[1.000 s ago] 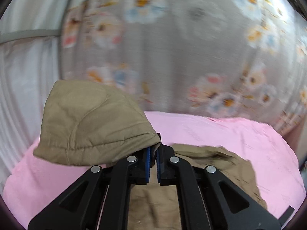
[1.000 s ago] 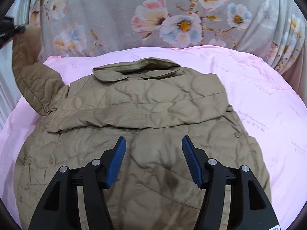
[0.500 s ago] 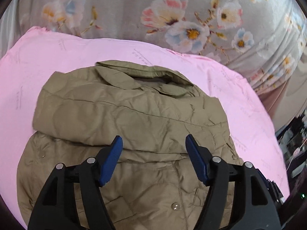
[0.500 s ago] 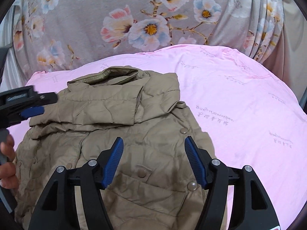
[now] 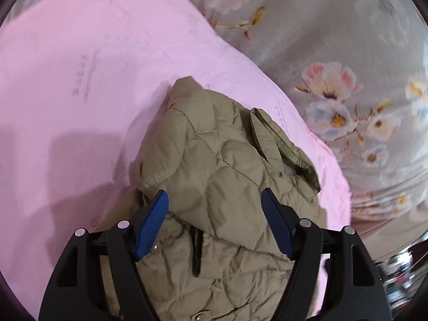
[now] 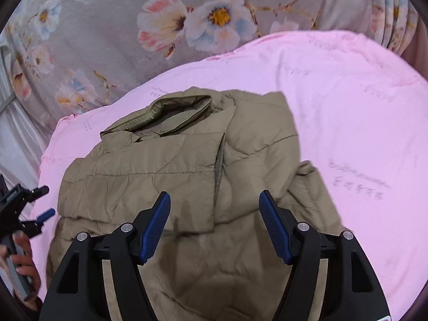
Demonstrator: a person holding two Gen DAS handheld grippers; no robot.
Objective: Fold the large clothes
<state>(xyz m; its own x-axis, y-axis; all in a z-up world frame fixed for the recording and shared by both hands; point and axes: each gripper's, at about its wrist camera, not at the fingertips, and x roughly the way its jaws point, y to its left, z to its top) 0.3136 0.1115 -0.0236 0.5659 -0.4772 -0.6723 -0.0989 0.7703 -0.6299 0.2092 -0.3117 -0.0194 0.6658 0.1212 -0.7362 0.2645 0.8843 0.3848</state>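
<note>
Right wrist: jacket (image 6: 187, 182) collar points away; both grippers' fingers spread, empty.

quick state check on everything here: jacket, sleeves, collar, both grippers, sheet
jacket: lying on the pink sheet, partly folded
sleeves: both folded in across the chest
collar: at the far end, rumpled
left gripper: open, empty, over a folded sleeve
right gripper: open, empty, jaws just been opening, over the jacket's middle
pink sheet: spread under the jacket, mostly smooth
</note>
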